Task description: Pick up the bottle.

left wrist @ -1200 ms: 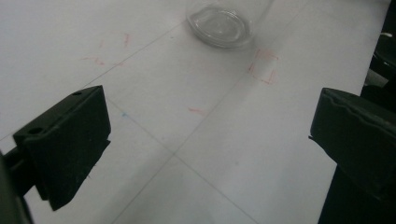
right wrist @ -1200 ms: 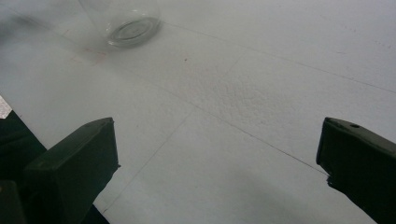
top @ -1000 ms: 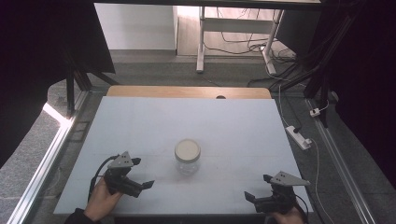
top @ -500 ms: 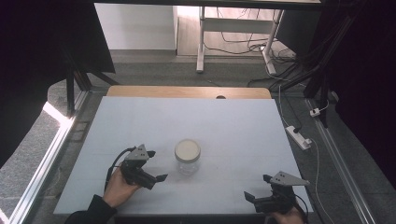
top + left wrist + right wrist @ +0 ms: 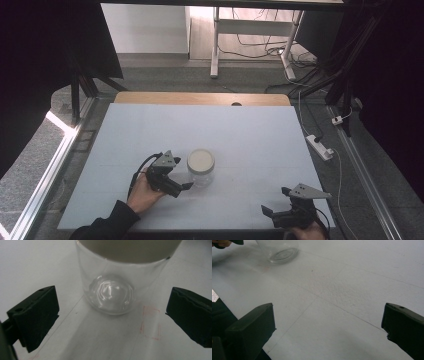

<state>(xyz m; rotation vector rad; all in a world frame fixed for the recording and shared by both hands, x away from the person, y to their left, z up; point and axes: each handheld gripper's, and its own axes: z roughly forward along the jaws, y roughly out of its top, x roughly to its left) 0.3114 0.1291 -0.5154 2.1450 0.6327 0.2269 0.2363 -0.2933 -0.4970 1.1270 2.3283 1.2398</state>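
Clear glass makes up the jar [image 5: 200,169], which stands upright a little left of the middle of the pale worktop [image 5: 250,135], capped by a cream-coloured lid [image 5: 200,160]. The left gripper [image 5: 181,187] sits just beside the jar on its left, released, its jaws spread wide; in the left gripper view the jar [image 5: 112,290] stands centred between them but further ahead, with bare worktop on both sides and nothing touching the glass. The right gripper [image 5: 276,212] rests near the worktop's front edge, well apart from the jar, likewise released and holding nothing; in the right gripper view the jar's base [image 5: 279,252] shows far off at the top left.

As I judge it, the work in hand is a grasp on the jar body, and the risks come from the glass itself. It is smooth and round, so jaws that close too low or off-centre could squeeze it sideways and let it skid across the worktop. An advance that is too quick or slightly skewed could have one jaw strike the wall first and tip the jar toward the far side. Whether the lid is screwed tight cannot be told, so a grip taken on the lid alone might let the jar drop away on lifting.
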